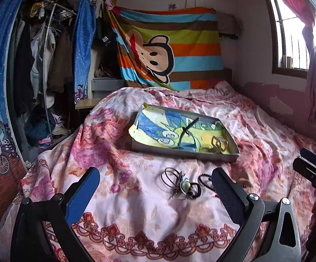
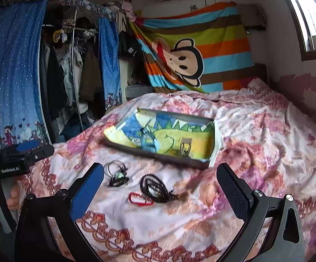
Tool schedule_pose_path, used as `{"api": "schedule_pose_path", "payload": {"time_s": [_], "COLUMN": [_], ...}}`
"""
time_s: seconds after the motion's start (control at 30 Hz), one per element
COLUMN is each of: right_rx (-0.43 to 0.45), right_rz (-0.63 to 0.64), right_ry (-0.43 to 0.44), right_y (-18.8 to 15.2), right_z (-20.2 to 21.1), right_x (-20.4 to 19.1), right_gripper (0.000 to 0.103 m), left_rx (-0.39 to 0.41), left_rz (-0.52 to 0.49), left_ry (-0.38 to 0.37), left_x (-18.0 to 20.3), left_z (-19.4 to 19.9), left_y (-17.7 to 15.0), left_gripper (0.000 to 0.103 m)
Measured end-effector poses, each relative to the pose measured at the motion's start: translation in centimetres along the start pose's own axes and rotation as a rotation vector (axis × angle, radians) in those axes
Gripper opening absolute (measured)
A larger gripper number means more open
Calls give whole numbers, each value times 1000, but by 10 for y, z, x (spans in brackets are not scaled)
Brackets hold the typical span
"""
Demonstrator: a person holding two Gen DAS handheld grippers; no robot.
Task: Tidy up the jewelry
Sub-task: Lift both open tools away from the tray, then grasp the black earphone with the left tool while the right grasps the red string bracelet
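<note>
A shallow grey tray lined with a blue, green and yellow drawing lies on the floral bedspread; it also shows in the right wrist view. In it lie a dark cord and a gold bangle. In front of the tray lie a pendant with dark cords, black beads and a red loop. My left gripper is open and empty above the pendant. My right gripper is open and empty above the beads.
The floral bedspread covers the bed. An open wardrobe with hanging clothes and blue curtains stands at the left. A striped monkey blanket hangs at the headboard. A window is at the right.
</note>
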State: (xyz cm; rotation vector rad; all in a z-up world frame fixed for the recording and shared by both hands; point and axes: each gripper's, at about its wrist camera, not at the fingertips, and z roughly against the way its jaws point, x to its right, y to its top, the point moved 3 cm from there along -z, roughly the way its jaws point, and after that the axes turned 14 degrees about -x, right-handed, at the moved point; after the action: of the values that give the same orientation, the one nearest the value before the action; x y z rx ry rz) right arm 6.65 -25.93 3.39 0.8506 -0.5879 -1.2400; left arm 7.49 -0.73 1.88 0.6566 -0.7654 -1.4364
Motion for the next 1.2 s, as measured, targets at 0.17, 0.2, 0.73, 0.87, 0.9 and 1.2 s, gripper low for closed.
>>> {"api": "schedule_pose_path", "payload": {"time_s": [0.17, 0.2, 0.73, 0.87, 0.9, 1.2], "right_rx": [-104, -125, -391, -409, -416, -440], "right_rz": [12, 7, 182, 186, 186, 242], "right_ry": [-24, -24, 26, 87, 102, 183], "right_y": [-14, -16, -31, -28, -27, -26], "right_z": [-21, -24, -85, -94, -97, -120], "right_x": [5, 6, 16, 15, 14, -9], "right_gripper": [101, 101, 101, 101, 101, 93], "left_rx": [-65, -77, -320, -372, -385, -426], "left_rz": [-58, -62, -175, -207, -217, -319], "left_ry": [-23, -28, -85, -110, -117, -153], "left_x": [6, 7, 25, 27, 27, 43], "left_z": [-6, -8, -72, -89, -93, -114], "left_y": [-9, -9, -15, -13, -13, -13], "left_gripper": [103, 103, 103, 103, 103, 77]}}
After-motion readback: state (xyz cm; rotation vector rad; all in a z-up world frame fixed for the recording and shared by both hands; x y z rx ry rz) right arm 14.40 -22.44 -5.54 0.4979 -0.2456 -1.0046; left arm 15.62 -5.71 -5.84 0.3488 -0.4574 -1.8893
